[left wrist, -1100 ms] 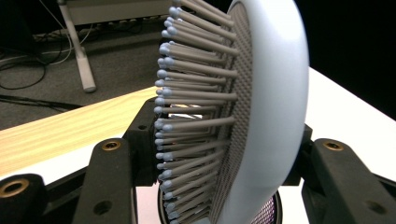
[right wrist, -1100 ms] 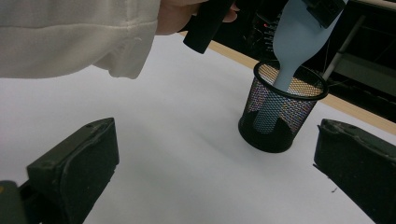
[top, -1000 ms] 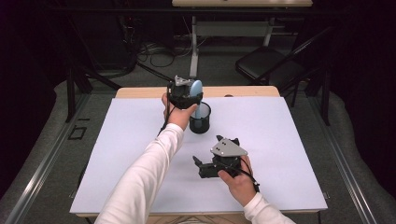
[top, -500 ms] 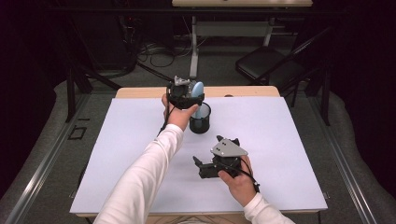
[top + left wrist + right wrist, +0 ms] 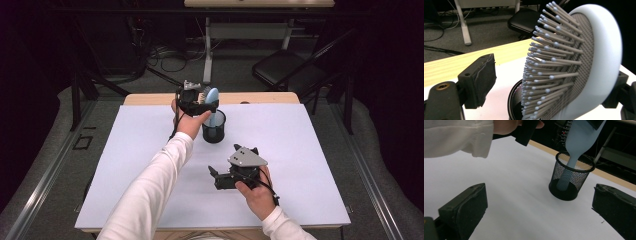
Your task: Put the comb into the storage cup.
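Observation:
A pale blue hairbrush stands handle-down in a black mesh cup at the back middle of the table. My left gripper is level with the brush head. Its jaws have just been opening, and the head stands between them. The left pad is apart from the bristles. The cup's rim lies below. My right gripper rests near the front, pointing left, open with nothing in it. From the right gripper, the cup and brush are ahead.
A white sheet covers the wooden table, whose bare strip shows along the back edge. A dark chair and a desk leg stand on the floor behind. The left sleeve crosses the table's front left.
Both hands have kept their places and the brush still stands in the cup. The left jaws look slightly wider apart around the brush head.

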Motion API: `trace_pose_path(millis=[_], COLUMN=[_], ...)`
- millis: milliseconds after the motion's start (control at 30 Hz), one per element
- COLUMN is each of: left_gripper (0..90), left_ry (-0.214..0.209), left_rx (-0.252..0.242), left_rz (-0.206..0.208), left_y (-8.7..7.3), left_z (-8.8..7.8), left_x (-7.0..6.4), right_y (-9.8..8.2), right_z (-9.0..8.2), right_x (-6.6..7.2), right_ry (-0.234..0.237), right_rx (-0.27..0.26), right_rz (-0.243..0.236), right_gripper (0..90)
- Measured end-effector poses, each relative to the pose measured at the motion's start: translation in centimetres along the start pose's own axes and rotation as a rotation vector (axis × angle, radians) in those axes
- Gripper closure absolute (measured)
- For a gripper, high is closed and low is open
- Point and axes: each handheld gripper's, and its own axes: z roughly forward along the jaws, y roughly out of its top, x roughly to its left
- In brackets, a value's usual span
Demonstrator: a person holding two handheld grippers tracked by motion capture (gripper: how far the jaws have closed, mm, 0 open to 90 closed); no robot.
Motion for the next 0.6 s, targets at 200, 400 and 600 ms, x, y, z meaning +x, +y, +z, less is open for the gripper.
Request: trace_pose_path(millis=[200,400,600], left_gripper=[10.5,1.9,0.6], left_ry=[-0.019,-0.049,-0.081], left_rx=[0.006,-0.011,-0.008], left_rz=[0.005,0.007,0.011], left_y=[0.19,0.35,0.47], left_z=[-0.41,-0.63,-0.85], left_x=[0.08,-0.02,-0.09], right_y=[0.03,0.04,0.03], right_z=[-0.24,-0.29,-0.23], right_x=[-0.34,-0.48,-0.48], right_ry=[-0.007,-0.013,-0.015], right_rx=[-0.004,-0.005,-0.005], right_rz=[0.015,0.015,0.015], right_gripper=[0.0,0.0,0.0])
